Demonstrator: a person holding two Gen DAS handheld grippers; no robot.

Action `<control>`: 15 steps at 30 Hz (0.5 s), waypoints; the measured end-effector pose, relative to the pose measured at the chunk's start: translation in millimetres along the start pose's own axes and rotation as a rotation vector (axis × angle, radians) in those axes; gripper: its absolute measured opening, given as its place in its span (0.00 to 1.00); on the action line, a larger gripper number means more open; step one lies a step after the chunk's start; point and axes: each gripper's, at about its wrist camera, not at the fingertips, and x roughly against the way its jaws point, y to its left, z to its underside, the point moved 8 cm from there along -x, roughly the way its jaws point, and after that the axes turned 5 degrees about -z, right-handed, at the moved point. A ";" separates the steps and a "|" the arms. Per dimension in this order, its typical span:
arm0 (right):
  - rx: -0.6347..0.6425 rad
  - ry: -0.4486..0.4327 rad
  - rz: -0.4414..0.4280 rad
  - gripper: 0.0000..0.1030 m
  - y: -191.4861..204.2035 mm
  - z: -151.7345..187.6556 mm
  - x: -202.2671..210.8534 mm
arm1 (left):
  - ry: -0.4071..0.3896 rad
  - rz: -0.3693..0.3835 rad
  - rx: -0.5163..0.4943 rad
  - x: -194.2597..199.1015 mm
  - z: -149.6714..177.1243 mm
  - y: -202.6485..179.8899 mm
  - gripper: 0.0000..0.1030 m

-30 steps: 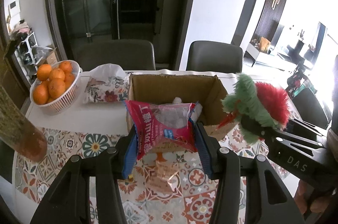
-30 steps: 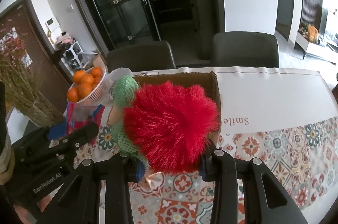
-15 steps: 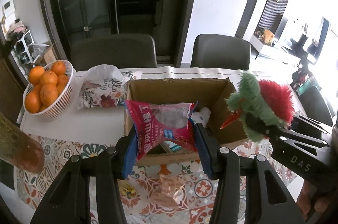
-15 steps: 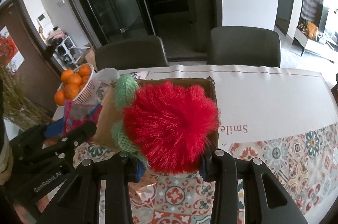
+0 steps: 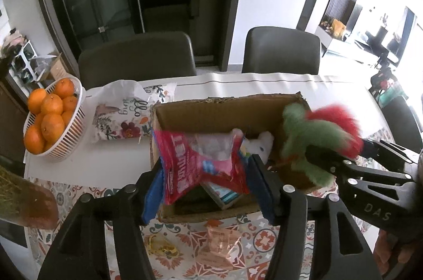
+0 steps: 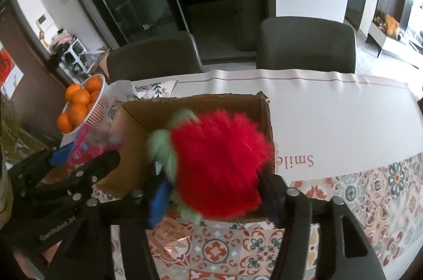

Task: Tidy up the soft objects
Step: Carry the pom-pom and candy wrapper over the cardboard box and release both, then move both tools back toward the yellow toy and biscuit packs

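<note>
An open cardboard box (image 5: 224,108) stands on the table; it also shows in the right wrist view (image 6: 137,121). My left gripper (image 5: 205,175) is shut on a red snack bag (image 5: 195,163) and holds it over the box's front left. My right gripper (image 6: 214,194) is shut on a fluffy red and green plush toy (image 6: 219,163), held over the box's right side; the toy shows blurred in the left wrist view (image 5: 314,137). A white plush (image 5: 261,145) and a small teal package (image 5: 224,194) lie inside the box.
A white basket of oranges (image 5: 50,119) stands at the left. A floral pouch (image 5: 119,116) lies beside the box. A crumpled clear wrapper (image 5: 219,245) lies on the patterned tablecloth in front. Two dark chairs (image 5: 137,58) stand behind the table.
Both grippers have moved forward and risen over the box. The snack bag and the plush toy now hang above the box's opening, with the box interior in view.
</note>
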 end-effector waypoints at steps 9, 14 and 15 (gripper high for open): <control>-0.009 -0.011 0.032 0.66 -3.9 3.9 6.8 | 0.000 -0.030 -0.007 1.4 3.4 1.1 0.64; 0.010 -0.041 0.048 0.66 7.4 10.0 20.4 | -0.007 -0.063 -0.013 13.6 12.2 8.6 0.66; 0.017 -0.049 0.049 0.66 10.7 11.7 23.1 | -0.012 -0.070 -0.011 16.6 13.6 10.9 0.67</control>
